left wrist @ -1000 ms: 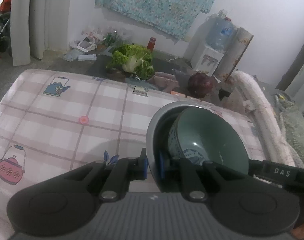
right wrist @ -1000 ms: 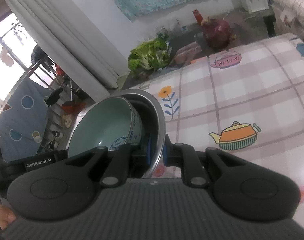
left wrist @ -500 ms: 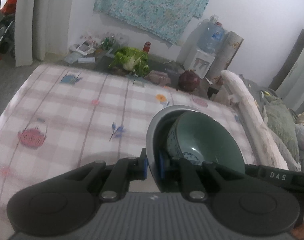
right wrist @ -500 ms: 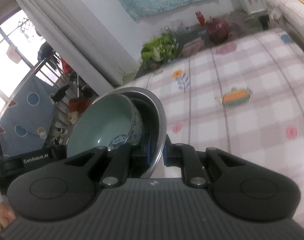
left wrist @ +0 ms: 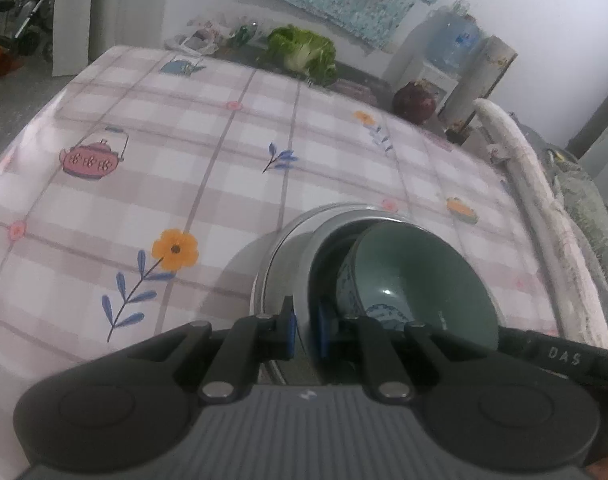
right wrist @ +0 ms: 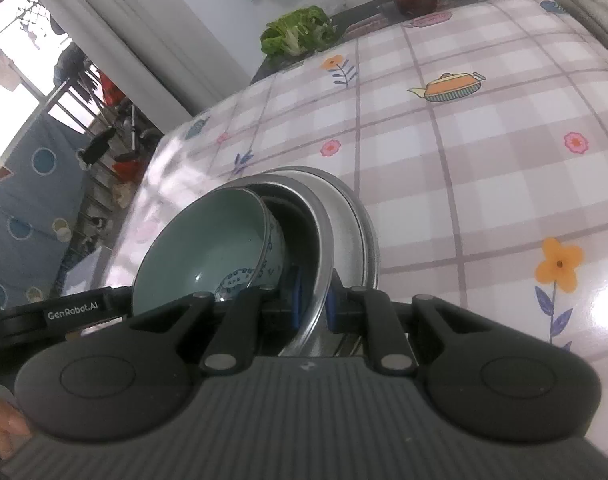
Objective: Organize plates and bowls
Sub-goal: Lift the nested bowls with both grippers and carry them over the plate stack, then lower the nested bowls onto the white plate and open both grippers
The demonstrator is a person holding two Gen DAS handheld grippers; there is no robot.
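Note:
A steel bowl (left wrist: 300,248) holds a green ceramic bowl with blue pattern (left wrist: 420,280) nested inside it. In the left wrist view a wider steel rim (left wrist: 264,280) shows beneath the steel bowl, resting on the checked tablecloth. My left gripper (left wrist: 304,326) is shut on the steel bowl's rim. My right gripper (right wrist: 314,300) is shut on the opposite rim of the same steel bowl (right wrist: 324,216). The green bowl (right wrist: 208,244) shows in the right wrist view too. Each gripper's body appears at the edge of the other's view.
The table (left wrist: 184,152) has a pink checked cloth with teapots and flowers. A cabbage (left wrist: 304,50) and a dark red round object (left wrist: 414,100) lie past its far edge. A padded chair back (left wrist: 544,208) stands on the right. A water dispenser (left wrist: 452,48) is by the wall.
Both grippers, still shut on the steel bowl, have come down with it toward the table; a second steel rim now shows beneath it.

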